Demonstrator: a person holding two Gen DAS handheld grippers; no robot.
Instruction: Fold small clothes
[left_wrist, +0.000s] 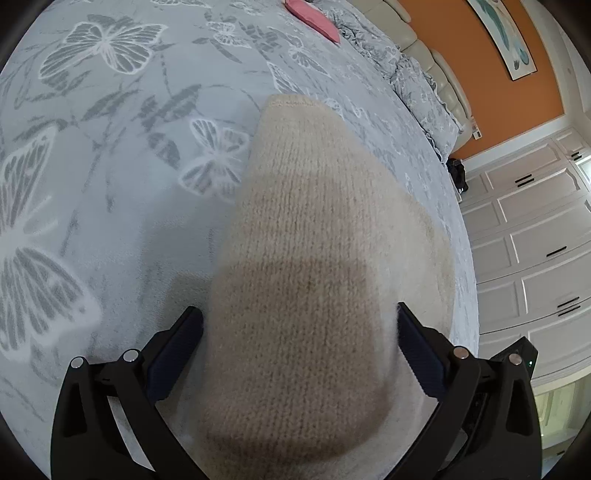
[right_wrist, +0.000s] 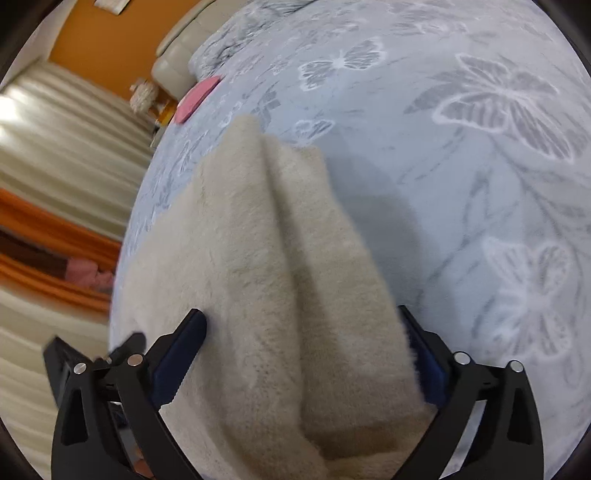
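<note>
A cream knitted garment (left_wrist: 303, 280) lies on a grey bedspread with butterfly print (left_wrist: 110, 166). In the left wrist view it stretches away from the camera between the fingers of my left gripper (left_wrist: 300, 325), whose jaws stand wide apart on either side of it. In the right wrist view the same garment (right_wrist: 280, 288) shows a lengthwise fold ridge and fills the gap of my right gripper (right_wrist: 303, 328), whose jaws also stand wide apart. Neither gripper pinches the fabric that I can see.
A pink folded cloth (left_wrist: 314, 18) lies far up the bed, and it also shows in the right wrist view (right_wrist: 197, 98). A cream headboard (left_wrist: 436, 62), orange wall and white cabinets (left_wrist: 535, 240) border the bed. Curtains (right_wrist: 66, 155) hang to the left.
</note>
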